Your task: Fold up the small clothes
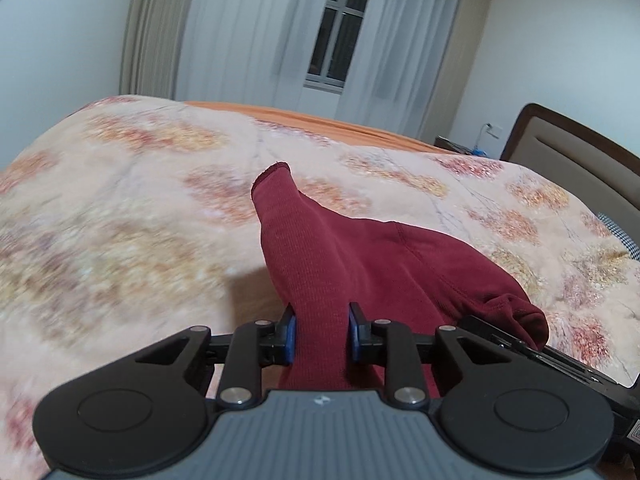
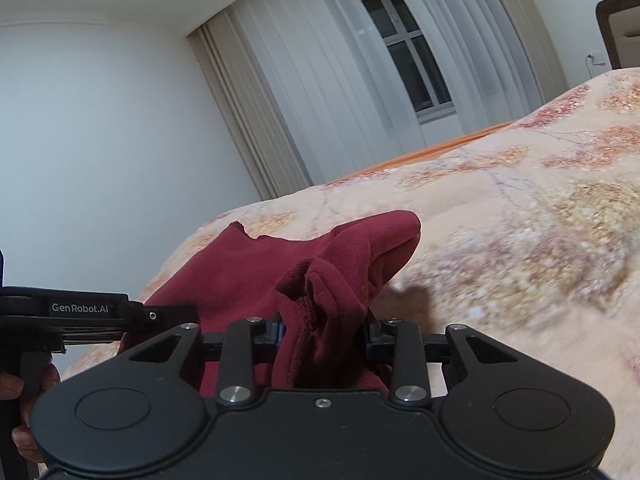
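A small dark red garment (image 1: pixel 340 248) is held up over the bed's floral blanket (image 1: pixel 120 208). My left gripper (image 1: pixel 322 332) is shut on one bunched part of it, with a sleeve end sticking forward. My right gripper (image 2: pixel 324 332) is shut on another bunched part of the same garment (image 2: pixel 320 264), which drapes over its fingers. The right gripper's body shows at the right edge of the left wrist view (image 1: pixel 532 348). The left gripper's body shows at the left edge of the right wrist view (image 2: pixel 88 312).
The floral blanket (image 2: pixel 520 220) covers the bed, with an orange sheet (image 1: pixel 320 116) at its far edge. A padded headboard (image 1: pixel 580 160) stands at the right. White curtains and a window (image 1: pixel 332 40) are behind the bed.
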Tool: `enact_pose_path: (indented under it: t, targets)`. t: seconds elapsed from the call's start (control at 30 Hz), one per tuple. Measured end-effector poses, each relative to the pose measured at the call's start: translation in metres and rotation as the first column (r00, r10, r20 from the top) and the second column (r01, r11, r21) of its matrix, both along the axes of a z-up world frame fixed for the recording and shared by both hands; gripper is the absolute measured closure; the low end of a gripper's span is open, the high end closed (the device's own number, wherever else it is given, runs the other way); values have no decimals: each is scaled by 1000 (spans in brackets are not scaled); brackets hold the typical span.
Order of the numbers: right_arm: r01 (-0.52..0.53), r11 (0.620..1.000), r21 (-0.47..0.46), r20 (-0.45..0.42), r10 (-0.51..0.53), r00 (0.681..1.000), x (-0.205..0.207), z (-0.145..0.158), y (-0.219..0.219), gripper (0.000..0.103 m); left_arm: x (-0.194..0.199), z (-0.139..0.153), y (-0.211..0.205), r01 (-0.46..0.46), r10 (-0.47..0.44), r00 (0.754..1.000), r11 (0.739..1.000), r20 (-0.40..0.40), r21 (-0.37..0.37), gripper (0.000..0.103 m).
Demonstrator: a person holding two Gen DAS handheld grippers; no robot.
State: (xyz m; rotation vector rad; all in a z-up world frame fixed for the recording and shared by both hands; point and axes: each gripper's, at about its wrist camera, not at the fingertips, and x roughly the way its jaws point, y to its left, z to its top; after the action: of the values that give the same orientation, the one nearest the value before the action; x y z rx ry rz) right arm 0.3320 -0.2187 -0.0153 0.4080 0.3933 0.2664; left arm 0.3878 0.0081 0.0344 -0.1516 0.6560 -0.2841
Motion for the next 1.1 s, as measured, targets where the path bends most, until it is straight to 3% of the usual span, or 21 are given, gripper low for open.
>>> enact_pose_path:
  t: [0.43, 0.6, 0.73, 0.8, 0.83, 0.87, 1.1]
  targets:
    - [1, 998, -63, -59, -5, 998, -46, -26, 39, 68, -40, -46, 39, -37, 33, 998, 997, -59, -63, 74]
    - [5, 996, -93, -61, -11, 998, -51, -32, 38, 62, -43, -49, 42, -53, 48, 997, 995, -63, -83, 69]
    - [15, 993, -113, -57, -22, 998, -53, -32, 37, 52, -47, -47, 40, -69, 65, 996, 995, -65, -74, 59]
    - [22, 992, -125, -50, -29, 998, -56, -31, 36, 46, -50, -46, 40, -74, 70, 996, 995, -61, -70, 49]
    - [23, 991, -129, -48, -30, 998, -57, -31, 36, 43, -53, -46, 40, -80, 76, 995, 994, -58, -70, 39]
    - [24, 991, -131, -47, -31, 998, -59, -30, 35, 36, -56, -45, 41, -88, 84, 995, 994, -52, -70, 32]
    - [52, 981, -188, 25, -49, 999, -87, -20, 36, 5, -90, -34, 45, -155, 156, 987, 986, 24, -61, 6]
